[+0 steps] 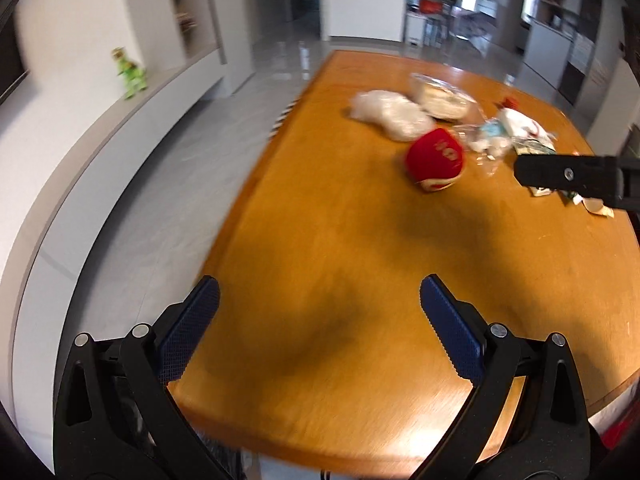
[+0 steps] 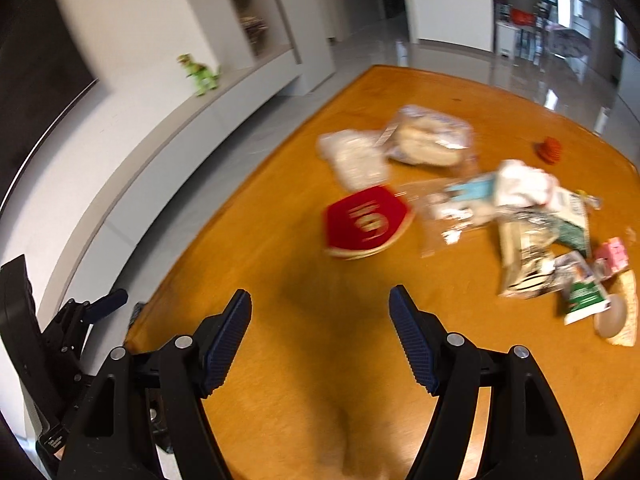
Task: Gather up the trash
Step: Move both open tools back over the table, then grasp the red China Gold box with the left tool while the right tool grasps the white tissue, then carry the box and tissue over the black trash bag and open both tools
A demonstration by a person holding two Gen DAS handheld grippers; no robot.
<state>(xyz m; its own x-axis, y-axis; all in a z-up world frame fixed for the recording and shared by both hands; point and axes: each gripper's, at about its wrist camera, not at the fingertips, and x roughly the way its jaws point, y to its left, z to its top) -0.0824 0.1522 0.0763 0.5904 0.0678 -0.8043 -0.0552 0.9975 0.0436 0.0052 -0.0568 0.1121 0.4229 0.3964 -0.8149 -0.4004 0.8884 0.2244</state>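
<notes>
Trash lies scattered on a wooden table (image 1: 320, 248) (image 2: 280, 272). A red paper carton (image 1: 436, 159) (image 2: 366, 220) lies nearest. Behind it are a white plastic bag (image 1: 390, 114) (image 2: 354, 158) and a clear plastic container (image 1: 442, 98) (image 2: 430, 140). Crumpled wrappers and white paper (image 1: 516, 128) (image 2: 524, 216) lie to the right. My left gripper (image 1: 320, 304) is open and empty above the table's near left corner. My right gripper (image 2: 320, 312) is open and empty above the near table; one of its fingers (image 1: 568, 174) shows at the right edge of the left wrist view.
A small red cap (image 2: 549, 150) lies far right. A pink packet (image 2: 612, 254) and an eggshell (image 2: 610, 320) lie at the right edge. A green dinosaur toy (image 1: 130, 76) (image 2: 200, 74) stands on the wall ledge at left. Grey floor lies left of the table.
</notes>
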